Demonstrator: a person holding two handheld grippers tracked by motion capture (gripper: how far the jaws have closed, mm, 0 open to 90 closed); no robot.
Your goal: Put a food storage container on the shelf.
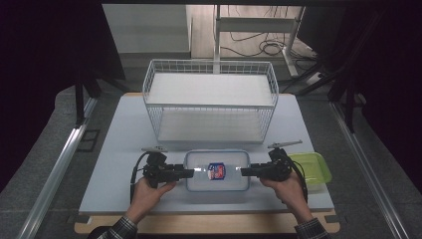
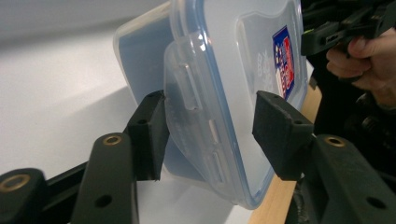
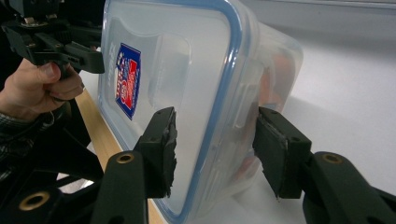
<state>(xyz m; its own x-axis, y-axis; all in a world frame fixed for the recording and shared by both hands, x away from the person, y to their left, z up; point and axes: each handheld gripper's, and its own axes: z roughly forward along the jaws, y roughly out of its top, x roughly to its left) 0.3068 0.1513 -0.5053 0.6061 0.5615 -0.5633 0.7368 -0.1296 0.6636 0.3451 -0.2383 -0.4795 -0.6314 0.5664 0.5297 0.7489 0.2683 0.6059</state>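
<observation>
A clear plastic container point(image 1: 216, 170) with a blue-rimmed lid and a red-and-blue label point(image 1: 216, 173) lies flat on the white table point(image 1: 119, 149), near its front edge. My left gripper point(image 1: 191, 173) reaches in level at its left end. In the left gripper view, one pad sits on the side latch and the other on the lid of the container point(image 2: 224, 56), with the left gripper point(image 2: 210, 112) closed across that end. My right gripper point(image 1: 243, 172) meets the right end. There the right gripper point(image 3: 215, 135) has one pad on the lid and one on the base wall of the container point(image 3: 187, 60).
A white wire basket point(image 1: 210, 99) with two shelves stands behind the container. A green box point(image 1: 311, 167) sits just right of my right hand. The table's wooden front edge point(image 1: 209, 223) runs below both hands.
</observation>
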